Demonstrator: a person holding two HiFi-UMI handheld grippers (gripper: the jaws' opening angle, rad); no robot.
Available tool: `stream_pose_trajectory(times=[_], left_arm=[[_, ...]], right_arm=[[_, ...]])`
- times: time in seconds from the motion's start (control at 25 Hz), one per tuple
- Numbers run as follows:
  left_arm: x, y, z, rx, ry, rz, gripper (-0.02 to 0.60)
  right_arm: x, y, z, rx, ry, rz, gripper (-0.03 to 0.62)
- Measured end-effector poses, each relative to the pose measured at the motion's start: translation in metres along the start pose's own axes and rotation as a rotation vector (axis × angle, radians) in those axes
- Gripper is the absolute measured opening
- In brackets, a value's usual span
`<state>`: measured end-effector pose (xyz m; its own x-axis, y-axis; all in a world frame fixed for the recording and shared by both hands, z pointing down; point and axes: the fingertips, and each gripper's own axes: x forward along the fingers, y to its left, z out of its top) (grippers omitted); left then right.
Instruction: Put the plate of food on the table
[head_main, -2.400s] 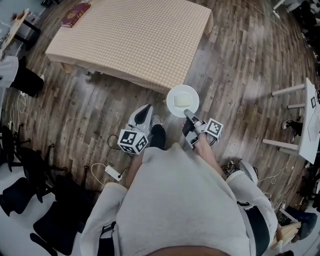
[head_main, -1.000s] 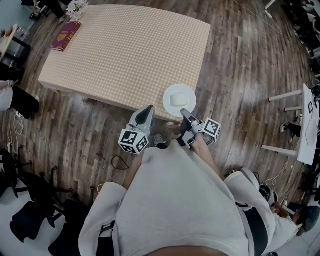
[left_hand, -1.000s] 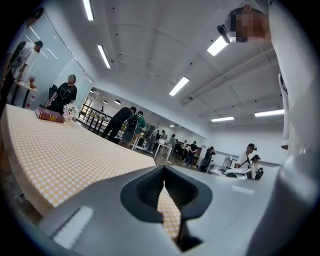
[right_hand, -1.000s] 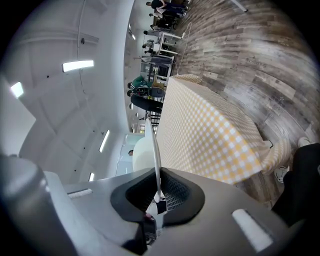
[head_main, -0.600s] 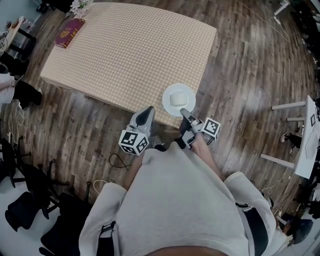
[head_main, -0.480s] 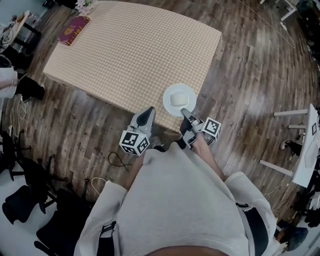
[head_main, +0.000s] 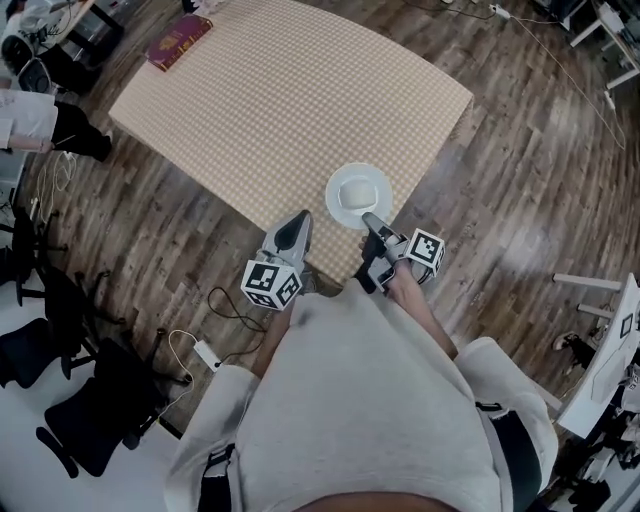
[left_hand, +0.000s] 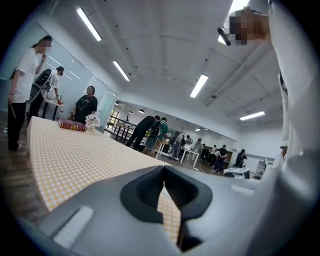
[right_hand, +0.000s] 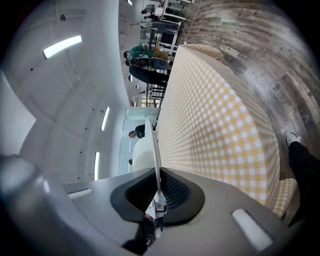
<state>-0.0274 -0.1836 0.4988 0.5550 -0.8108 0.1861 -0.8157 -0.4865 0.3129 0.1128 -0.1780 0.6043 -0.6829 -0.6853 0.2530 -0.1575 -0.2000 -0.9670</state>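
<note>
A white plate (head_main: 358, 196) with a pale block of food (head_main: 355, 192) on it hangs over the near edge of the checked table (head_main: 280, 100). My right gripper (head_main: 371, 222) is shut on the plate's near rim. In the right gripper view the plate (right_hand: 154, 145) stands edge-on between the closed jaws, the food (right_hand: 142, 152) to its left and the checked tablecloth (right_hand: 210, 125) to its right. My left gripper (head_main: 291, 232) sits left of the plate at the table's edge, shut and empty. In the left gripper view its gripper (left_hand: 164, 189) looks along the tablecloth (left_hand: 75, 160).
A dark red book (head_main: 178, 41) lies at the table's far left corner. A person (head_main: 40, 115) stands left of the table. Black chairs (head_main: 75, 400) and cables (head_main: 215, 330) sit on the wooden floor at left. White table legs (head_main: 600, 300) stand at right.
The plate has been carried from over the floor to over the table's near edge. The table has come closer, and both grippers keep their places relative to my body.
</note>
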Motion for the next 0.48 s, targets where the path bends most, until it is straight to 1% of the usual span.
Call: stream_pose_trajectory(times=[0.2,0.36,0.48], left_arm=[[-0.003,0.002,-0.003,-0.007,-0.009,0.080,0.009],[-0.007,0.007,-0.007,-0.013,-0.002,0.110,0.008],[-0.004,0.018,-0.008,-0.020,0.007,0.105,0.009]], right_arm=[[0.015,0.009,0.013,-0.011,0.071,0.067,0.017],[0.024,0.006,0.014,-0.024,0.102,0.028,0.017],[0.034,0.003,0.010,-0.020,0.105,0.009,0.017]])
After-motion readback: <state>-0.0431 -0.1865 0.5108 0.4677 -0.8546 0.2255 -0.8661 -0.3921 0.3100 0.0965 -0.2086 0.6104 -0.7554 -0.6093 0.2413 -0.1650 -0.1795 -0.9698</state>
